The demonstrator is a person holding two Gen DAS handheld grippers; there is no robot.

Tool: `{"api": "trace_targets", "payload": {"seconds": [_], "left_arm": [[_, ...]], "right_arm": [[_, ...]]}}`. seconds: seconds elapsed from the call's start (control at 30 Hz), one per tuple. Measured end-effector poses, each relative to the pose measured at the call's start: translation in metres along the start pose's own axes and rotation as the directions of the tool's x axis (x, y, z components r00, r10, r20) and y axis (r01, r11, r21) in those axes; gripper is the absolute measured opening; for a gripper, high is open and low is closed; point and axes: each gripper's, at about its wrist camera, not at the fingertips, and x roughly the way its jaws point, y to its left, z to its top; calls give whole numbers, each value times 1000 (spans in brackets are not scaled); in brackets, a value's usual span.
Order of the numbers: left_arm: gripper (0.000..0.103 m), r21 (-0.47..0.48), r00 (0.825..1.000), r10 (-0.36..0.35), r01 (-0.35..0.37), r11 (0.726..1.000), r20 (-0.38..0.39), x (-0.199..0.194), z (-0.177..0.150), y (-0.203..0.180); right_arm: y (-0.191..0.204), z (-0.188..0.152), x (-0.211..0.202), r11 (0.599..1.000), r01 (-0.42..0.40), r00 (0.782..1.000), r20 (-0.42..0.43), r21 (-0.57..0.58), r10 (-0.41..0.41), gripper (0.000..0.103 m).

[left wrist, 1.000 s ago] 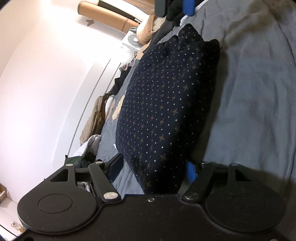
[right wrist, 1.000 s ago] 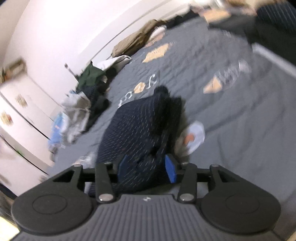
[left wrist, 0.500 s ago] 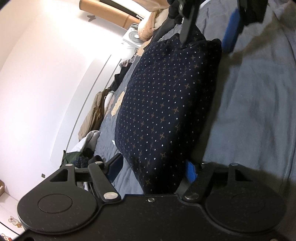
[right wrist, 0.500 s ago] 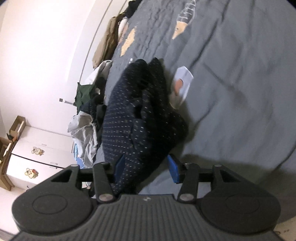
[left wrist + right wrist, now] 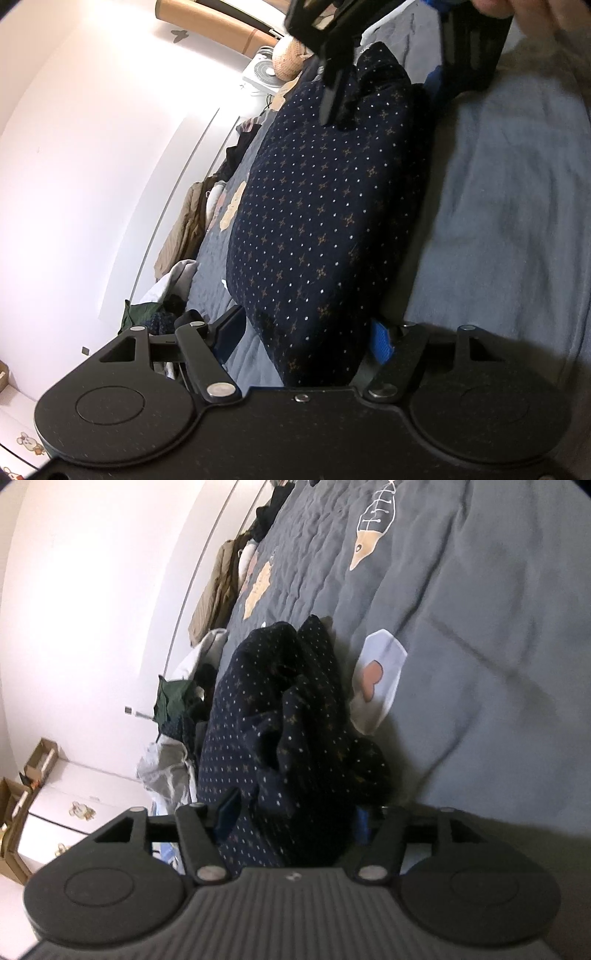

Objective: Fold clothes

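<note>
Navy dotted garment (image 5: 325, 221), folded thick bundle, lying on grey bedspread (image 5: 509, 221).

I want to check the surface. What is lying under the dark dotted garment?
The dark dotted garment lies on a grey quilt. A white printed patch shows beside it; anything directly underneath is covered.

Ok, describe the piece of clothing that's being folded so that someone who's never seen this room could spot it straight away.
Start from the big grey bedspread that covers the bed. In the middle of it lies a thick folded navy garment, between the left claw and the right claw. Unlike the plain clothes heaped along the wall, it is dotted all over with white specks and small tan crosses.
</note>
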Motion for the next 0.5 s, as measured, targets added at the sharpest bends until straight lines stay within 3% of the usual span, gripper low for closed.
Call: {"api": "trace_targets", "payload": {"seconds": [0.17, 0.2, 0.23, 0.27, 0.3, 0.33, 0.37, 0.4, 0.5], "left_arm": [[68, -20, 1000, -2, 2, 1000, -1, 5, 2, -1], [68, -25, 1000, -4, 4, 1000, -1, 6, 3, 0], [68, -29, 1000, -7, 7, 1000, 1, 6, 3, 0], [63, -32, 1000, -9, 10, 999, 5, 6, 3, 1], [53, -32, 1000, -14, 14, 999, 5, 7, 2, 0], [48, -32, 1000, -19, 20, 999, 5, 7, 2, 0], [35, -24, 1000, -18, 18, 1000, 5, 6, 1, -1], [29, -13, 1000, -14, 14, 1000, 5, 5, 1, -2], [22, -47, 999, -33, 33, 998, -3, 2, 0, 7]], "right_arm": [[6, 0, 7, 1000, 13, 1000, 6, -10, -13, 69], [7, 0, 8, 1000, 15, 1000, 7, -12, -15, 68], [8, -1, 9, 1000, 18, 1000, 8, -14, -18, 61], [9, -1, 11, 1000, 20, 1000, 9, -16, -20, 53], [10, -1, 12, 1000, 23, 1000, 11, -18, -23, 38], [11, -1, 13, 999, 25, 1000, 12, -20, -25, 33], [12, -1, 15, 999, 28, 1000, 13, -22, -28, 31], [14, -1, 16, 999, 28, 1000, 11, -23, -28, 29], [21, -10, 12, 1000, -4, 999, -51, -28, 2, 25]]}}
